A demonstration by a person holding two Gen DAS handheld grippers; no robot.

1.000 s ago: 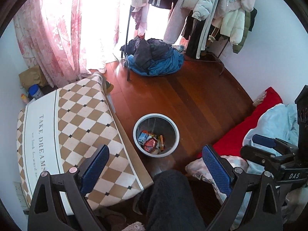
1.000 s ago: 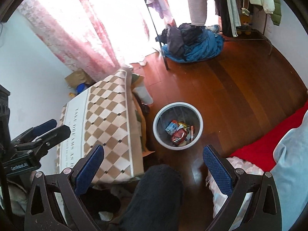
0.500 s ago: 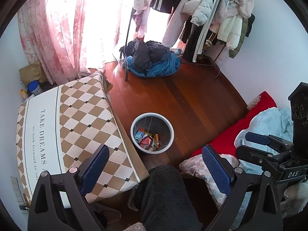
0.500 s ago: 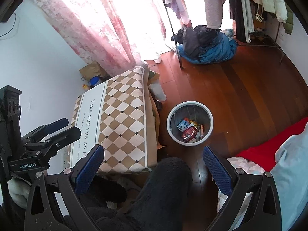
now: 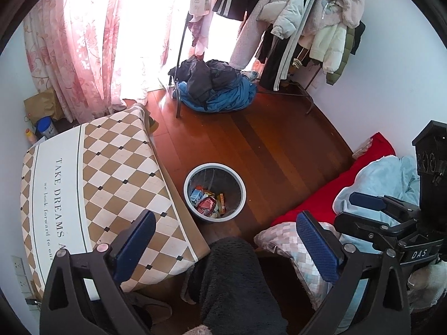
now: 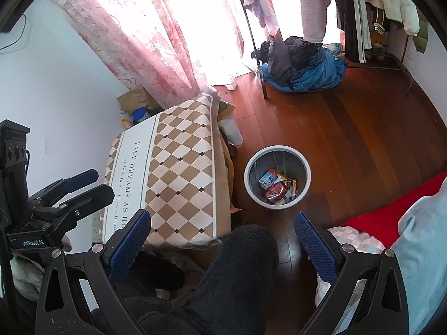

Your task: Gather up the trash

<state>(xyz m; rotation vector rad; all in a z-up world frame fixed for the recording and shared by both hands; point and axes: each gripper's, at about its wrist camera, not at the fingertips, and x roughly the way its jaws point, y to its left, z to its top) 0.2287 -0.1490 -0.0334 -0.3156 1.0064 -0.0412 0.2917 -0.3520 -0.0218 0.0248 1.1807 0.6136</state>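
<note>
Both tools hang released and empty: the left gripper (image 5: pixel 223 240) and right gripper (image 6: pixel 222 237) stand wide apart, high above the round grey wastebasket (image 5: pixel 214 191), which sits ahead between their fingers holding colourful wrappers (image 6: pixel 275 188). Collection looks finished; any next move needs spotting loose trash first

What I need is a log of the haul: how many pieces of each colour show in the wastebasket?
Blue-and-white carton: 1
Red packet: 1
Yellow wrapper: 1
Orange stick pack: 1
Total: 4 in the wastebasket; pale scraps beneath are too small to count.
</note>
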